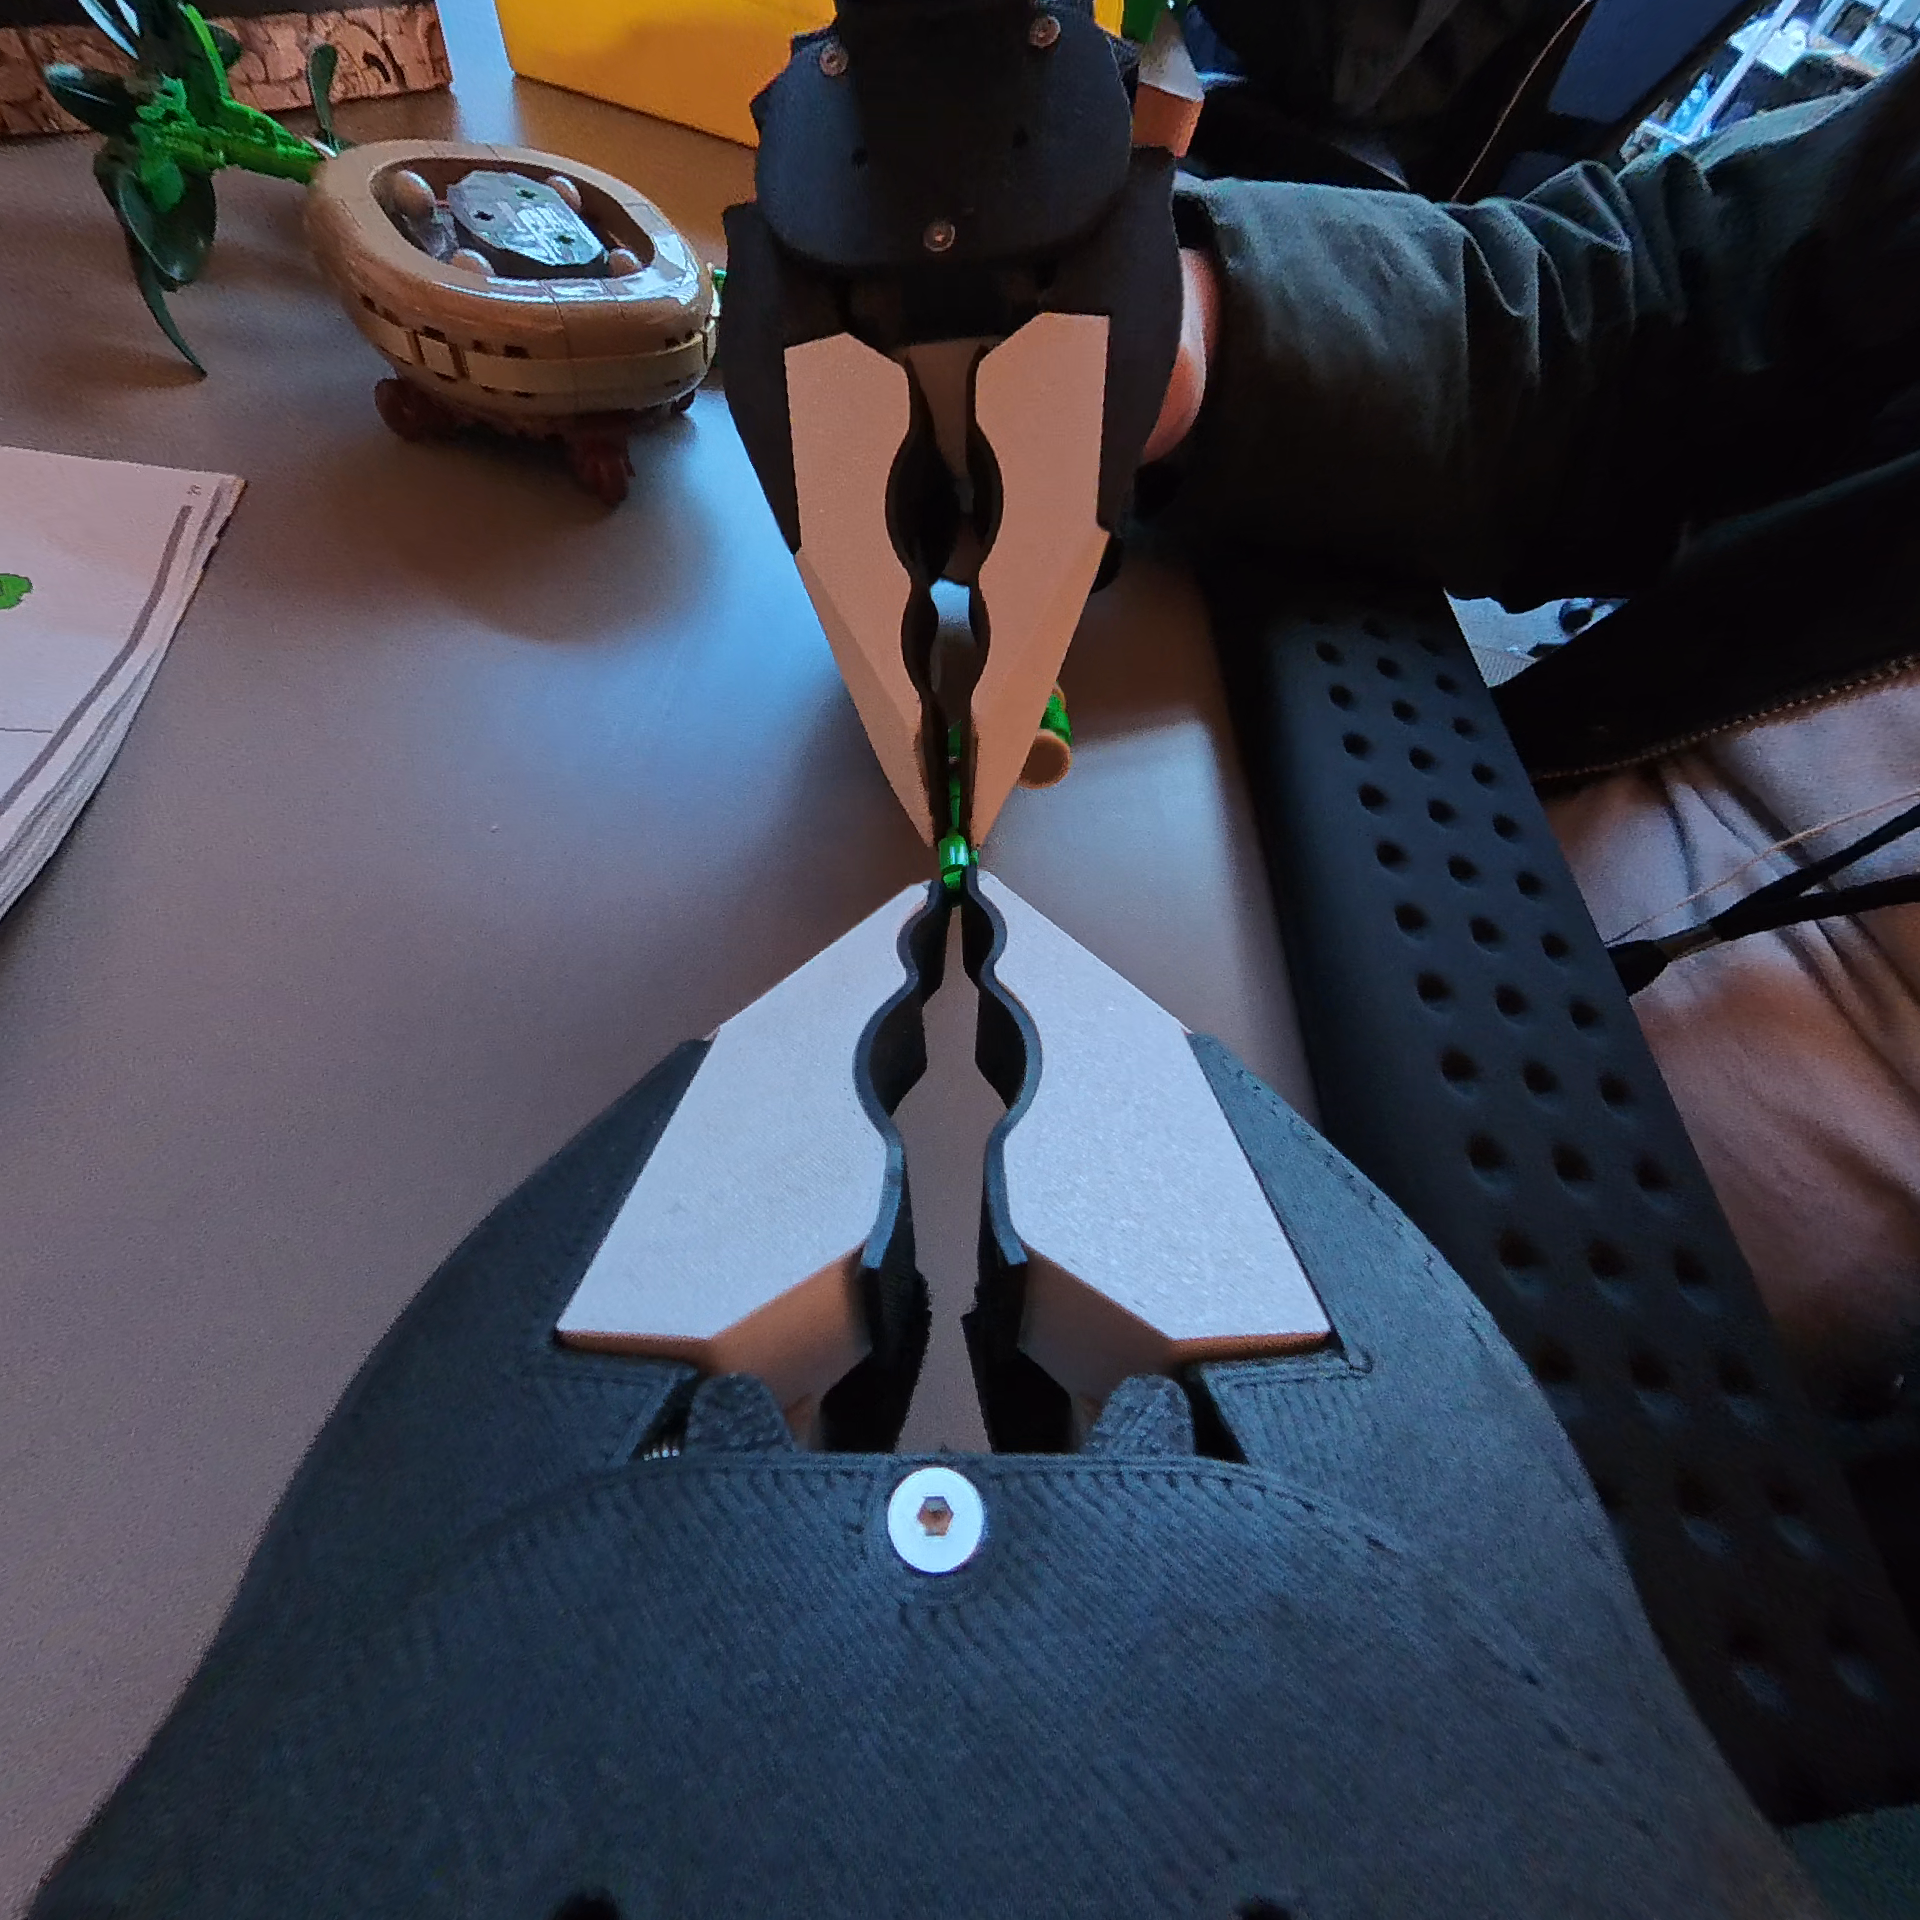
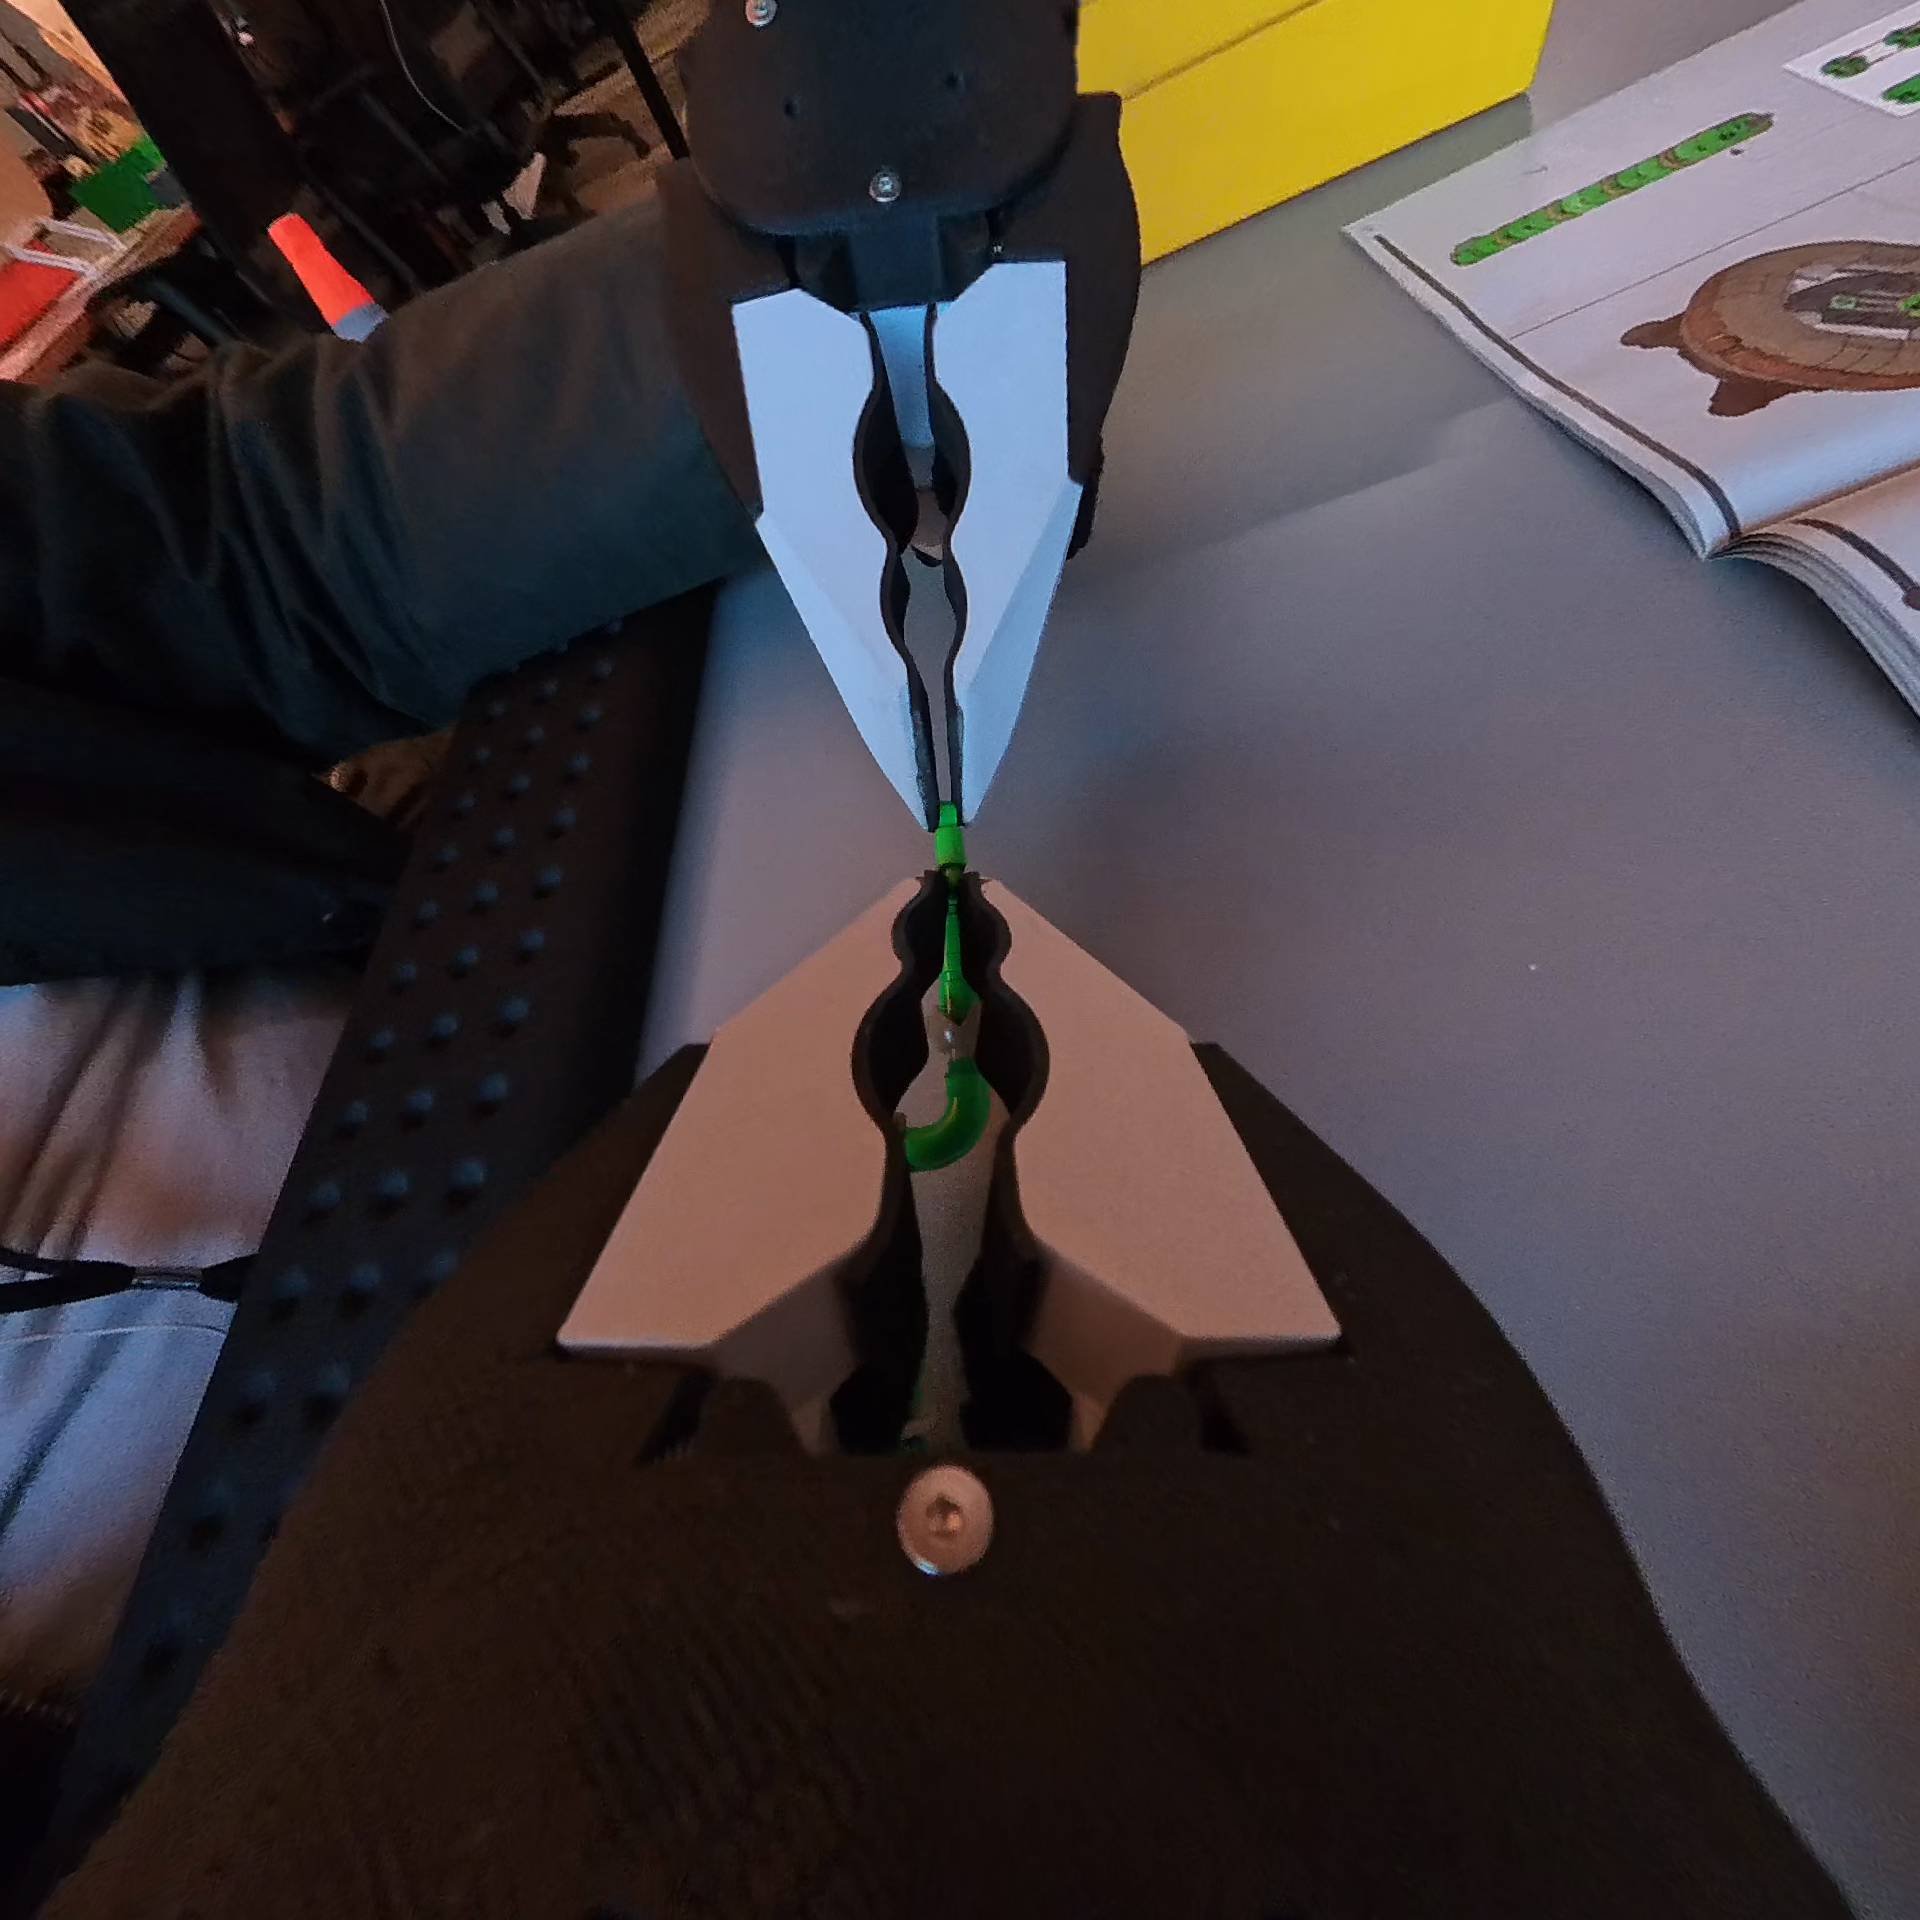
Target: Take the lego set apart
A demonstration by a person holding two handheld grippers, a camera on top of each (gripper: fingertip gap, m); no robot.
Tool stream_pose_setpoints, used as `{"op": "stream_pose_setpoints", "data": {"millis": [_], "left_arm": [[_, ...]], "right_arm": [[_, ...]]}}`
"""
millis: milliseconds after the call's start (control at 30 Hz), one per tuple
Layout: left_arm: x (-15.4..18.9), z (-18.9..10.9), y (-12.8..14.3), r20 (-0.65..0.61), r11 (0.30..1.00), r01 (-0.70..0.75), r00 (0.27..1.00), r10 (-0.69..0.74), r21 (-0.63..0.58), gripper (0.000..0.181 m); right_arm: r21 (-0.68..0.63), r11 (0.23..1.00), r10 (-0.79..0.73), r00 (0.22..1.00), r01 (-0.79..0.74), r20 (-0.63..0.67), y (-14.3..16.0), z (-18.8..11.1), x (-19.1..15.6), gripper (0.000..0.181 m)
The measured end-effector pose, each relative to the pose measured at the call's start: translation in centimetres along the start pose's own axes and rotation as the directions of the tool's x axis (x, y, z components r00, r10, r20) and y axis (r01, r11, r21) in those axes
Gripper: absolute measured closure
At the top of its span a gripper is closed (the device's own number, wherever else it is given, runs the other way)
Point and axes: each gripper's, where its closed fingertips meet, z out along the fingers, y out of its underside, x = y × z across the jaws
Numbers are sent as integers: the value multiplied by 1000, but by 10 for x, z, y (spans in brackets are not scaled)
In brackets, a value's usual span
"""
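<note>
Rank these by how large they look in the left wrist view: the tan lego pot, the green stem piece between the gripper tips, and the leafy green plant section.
1. tan lego pot
2. leafy green plant section, partly cut off, so unsure
3. green stem piece, mostly hidden

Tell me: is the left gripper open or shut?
Shut. The left gripper pinches the thin green lego stem, whose other end the right gripper holds.

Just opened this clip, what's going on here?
A person holds two handheld grippers tip to tip over the table. The left gripper and right gripper each pinch an end of a thin green lego stem, seemingly to pull it apart. The tan lego pot sits untouched further back.
</note>
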Motion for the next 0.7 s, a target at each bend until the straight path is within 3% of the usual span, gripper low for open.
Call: {"op": "stream_pose_setpoints", "data": {"millis": [133, 200, 333, 400, 500, 700], "left_arm": [[1, 2, 5, -19, 1000, 18, 1000, -19, -17, 180], [-9, -8, 11, 32, 999, 30, 999, -29, -34, 181], [-16, -37, -19, 35, 979, 88, 995, -96, 185, 181], [-18, -31, -20, 53, 979, 89, 994, -100, 186, 181], [-15, -17, -16, 34, 982, 117, 992, -123, 147, 155], [-3, 8, -14, -15, 992, 92, 996, -91, 85, 166]], "right_arm": [[-20, 1000, -9, 1000, 9, -4, 5, 1, 0, 179], [-116, 993, -30, 996, 21, -79, 24, -6, 14, 179], [31, 999, 19, 1000, -19, -16, -3, -21, 8, 180], [8, 1000, 6, 1000, -6, 3, -1, -17, 2, 180], [-17, 1000, -19, 1000, 19, -6, 4, -13, 1, 180], [-3, 999, -35, 999, 35, -18, -2, -11, 2, 179]]}}
